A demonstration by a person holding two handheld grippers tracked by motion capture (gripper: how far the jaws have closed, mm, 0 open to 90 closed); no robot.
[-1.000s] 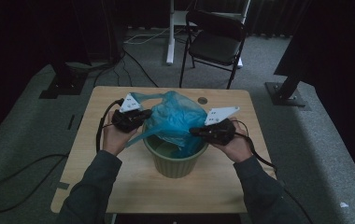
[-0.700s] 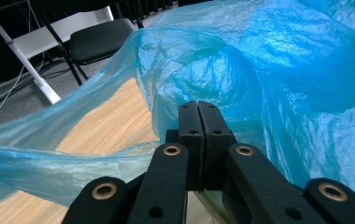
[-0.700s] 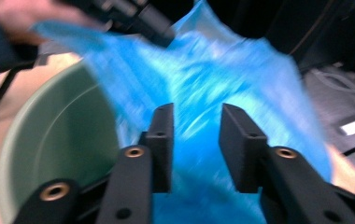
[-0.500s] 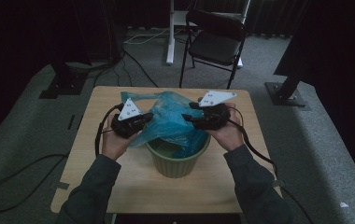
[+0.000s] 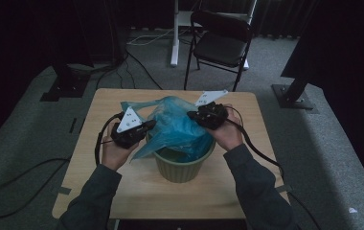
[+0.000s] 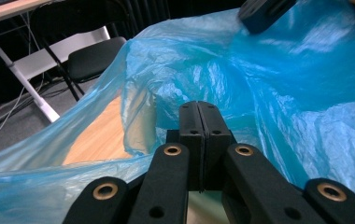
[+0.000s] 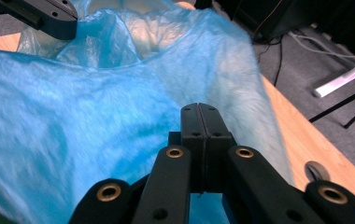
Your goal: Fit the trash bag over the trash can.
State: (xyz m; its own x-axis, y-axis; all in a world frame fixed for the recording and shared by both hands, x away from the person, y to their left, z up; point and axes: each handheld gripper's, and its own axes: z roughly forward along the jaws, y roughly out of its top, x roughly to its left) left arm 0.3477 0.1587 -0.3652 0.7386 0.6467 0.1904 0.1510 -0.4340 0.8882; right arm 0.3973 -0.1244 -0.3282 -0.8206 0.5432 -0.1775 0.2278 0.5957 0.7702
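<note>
A blue plastic bag [image 5: 177, 127] is draped over and into a green pot [image 5: 180, 167] in the middle of the wooden table [image 5: 137, 191]. My left gripper [image 5: 149, 125] is at the bag's left edge, its jaws shut on the film [image 6: 119, 163], which stretches away from them. My right gripper [image 5: 192, 115] is at the bag's upper right edge and has just closed its jaws; they are shut with the blue film [image 7: 96, 126] bunched around them. In each gripper view my own jaws [image 6: 198, 109] [image 7: 199, 111] meet flat. The bag hides the inside of the pot.
A black folding chair [image 5: 221, 43] and a white desk leg [image 5: 174, 33] stand behind the table. Cables [image 5: 22, 177] run over the grey floor at the left. A round hole [image 7: 316, 171] sits near the table's far right corner. Dark stands flank the table.
My right hand moved up and toward the far side of the pot, taking the bag's right edge with it. The bag looks more bunched over the pot. The left hand barely shifted.
</note>
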